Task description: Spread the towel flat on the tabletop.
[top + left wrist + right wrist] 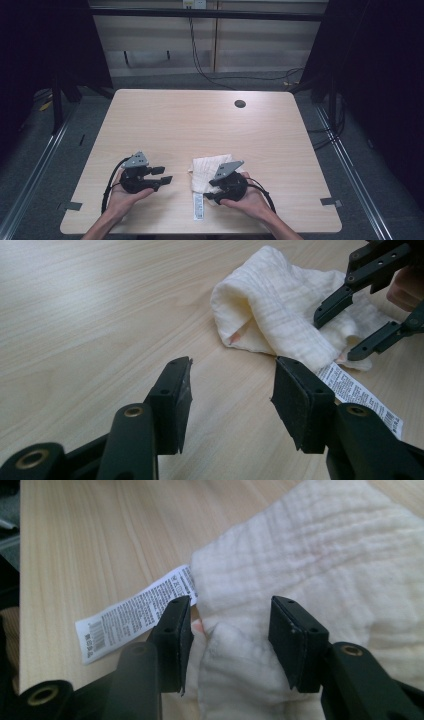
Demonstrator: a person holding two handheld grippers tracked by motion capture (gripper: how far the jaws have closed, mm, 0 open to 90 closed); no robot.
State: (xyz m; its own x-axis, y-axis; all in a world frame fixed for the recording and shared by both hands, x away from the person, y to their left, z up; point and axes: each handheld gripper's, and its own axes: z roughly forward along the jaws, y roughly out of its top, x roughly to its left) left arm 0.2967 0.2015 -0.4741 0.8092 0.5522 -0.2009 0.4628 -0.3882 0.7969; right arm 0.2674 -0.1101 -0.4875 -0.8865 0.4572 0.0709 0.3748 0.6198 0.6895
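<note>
two grippers (pixel 159 176) (pixel 210 192), one cloth (pixel 207 167), one label (pixel 198 206).

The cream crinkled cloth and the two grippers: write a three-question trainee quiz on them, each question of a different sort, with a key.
1. True or false: the left gripper has its jaws closed on the cream crinkled cloth.
2. Which gripper has its jaws over the cloth? A. left B. right C. both
3. Fill in: the long white printed care label sticks out from the cloth and lies flat on the pale wooden ____.

Key: 1. False; its jaws stand open over bare table. 2. B, the right gripper, open, cloth between the jaws. 3. table
</note>
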